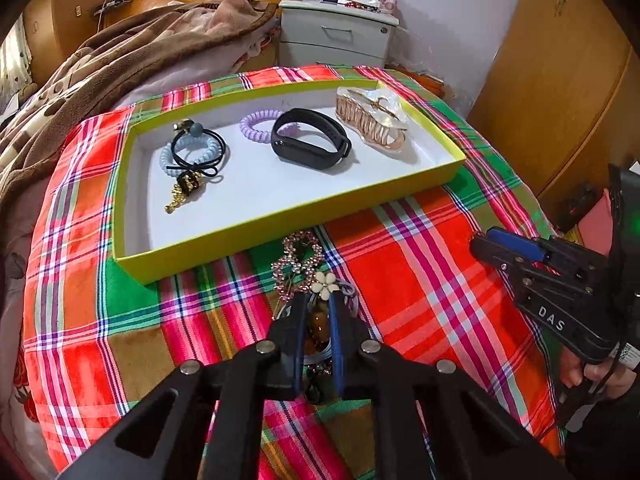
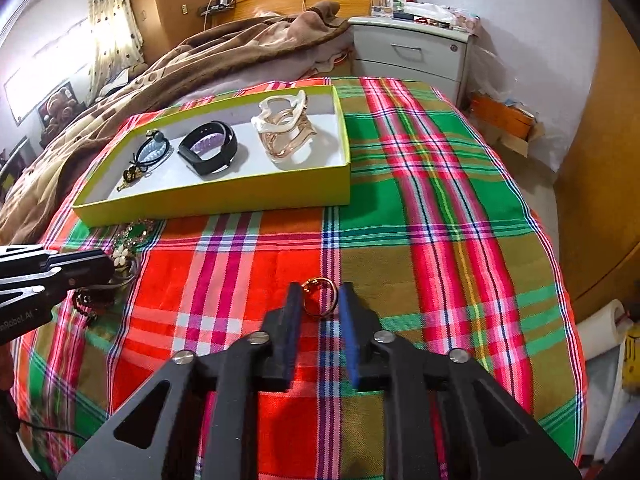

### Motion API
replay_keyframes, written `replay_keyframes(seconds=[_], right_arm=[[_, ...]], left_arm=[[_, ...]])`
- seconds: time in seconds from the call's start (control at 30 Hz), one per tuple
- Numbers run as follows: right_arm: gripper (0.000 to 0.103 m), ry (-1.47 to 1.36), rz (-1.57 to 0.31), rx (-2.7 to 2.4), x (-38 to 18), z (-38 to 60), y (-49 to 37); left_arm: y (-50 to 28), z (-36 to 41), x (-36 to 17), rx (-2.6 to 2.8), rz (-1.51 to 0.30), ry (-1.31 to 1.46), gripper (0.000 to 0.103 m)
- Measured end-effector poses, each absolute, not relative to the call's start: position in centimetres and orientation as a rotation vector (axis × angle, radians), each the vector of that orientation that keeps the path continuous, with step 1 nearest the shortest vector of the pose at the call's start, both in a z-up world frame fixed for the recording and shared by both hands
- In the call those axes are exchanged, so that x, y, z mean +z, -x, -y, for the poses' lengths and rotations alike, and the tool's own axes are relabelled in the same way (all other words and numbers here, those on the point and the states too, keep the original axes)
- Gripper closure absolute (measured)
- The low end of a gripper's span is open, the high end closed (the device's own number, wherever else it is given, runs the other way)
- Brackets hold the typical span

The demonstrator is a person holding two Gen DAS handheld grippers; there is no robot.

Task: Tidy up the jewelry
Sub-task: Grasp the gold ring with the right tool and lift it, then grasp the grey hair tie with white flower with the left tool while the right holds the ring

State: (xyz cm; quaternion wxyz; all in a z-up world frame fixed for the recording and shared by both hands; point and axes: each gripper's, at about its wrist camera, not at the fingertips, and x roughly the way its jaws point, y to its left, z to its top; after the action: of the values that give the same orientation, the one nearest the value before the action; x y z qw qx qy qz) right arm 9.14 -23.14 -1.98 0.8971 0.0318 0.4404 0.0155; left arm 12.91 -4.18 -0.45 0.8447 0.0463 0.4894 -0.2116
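Lying over the bed, a plaid cloth (image 1: 420, 260) carries a shallow yellow box (image 1: 280, 216) set toward its far edge. Inside the box, a pale blue coil tie (image 1: 170, 158) tangled with a black bow tie is seen at the left end, a purple coil tie (image 1: 260, 120) and a black band (image 1: 310, 144) in the middle, and a rose-gold hair claw (image 1: 376, 120) at the right end. Just outside the box's near wall, a rhinestone piece (image 1: 298, 252) is heaped with other trinkets. There the left gripper (image 1: 316, 300) is closed on a flower hair tie (image 1: 325, 283). Nearer the cloth's front edge, well apart from the box, a gold ring (image 2: 320, 298) is pinched between the pads of the right gripper (image 2: 320, 292).
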Motion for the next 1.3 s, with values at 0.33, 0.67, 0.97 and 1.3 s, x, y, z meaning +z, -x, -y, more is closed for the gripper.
replay_keyframes(seconds=[0.33,0.67,0.97,1.3], right_arm=[[0.098,-0.103,-0.875,0.043,-1.3,23.6,-8.7],[0.098,-0.14,-0.85,0.036,-0.7,24.1,-8.6],[0.098,-0.142,-0.855,0.047,-1.0,24.0,-8.4],[0.098,-0.145,-0.849,0.042,-0.8,23.9,-8.4]], left_arm=[[-12.5,2.4,1.0,-0.442,-0.994,-0.038,0.092],[-12.6,0.6,2.4,-0.49,-0.979,0.062,0.091],[-12.7,-0.6,1.0,-0.461,-1.035,0.052,0.091],[-14.2,-1.8,0.7,-0.471,-1.057,0.048,0.07]])
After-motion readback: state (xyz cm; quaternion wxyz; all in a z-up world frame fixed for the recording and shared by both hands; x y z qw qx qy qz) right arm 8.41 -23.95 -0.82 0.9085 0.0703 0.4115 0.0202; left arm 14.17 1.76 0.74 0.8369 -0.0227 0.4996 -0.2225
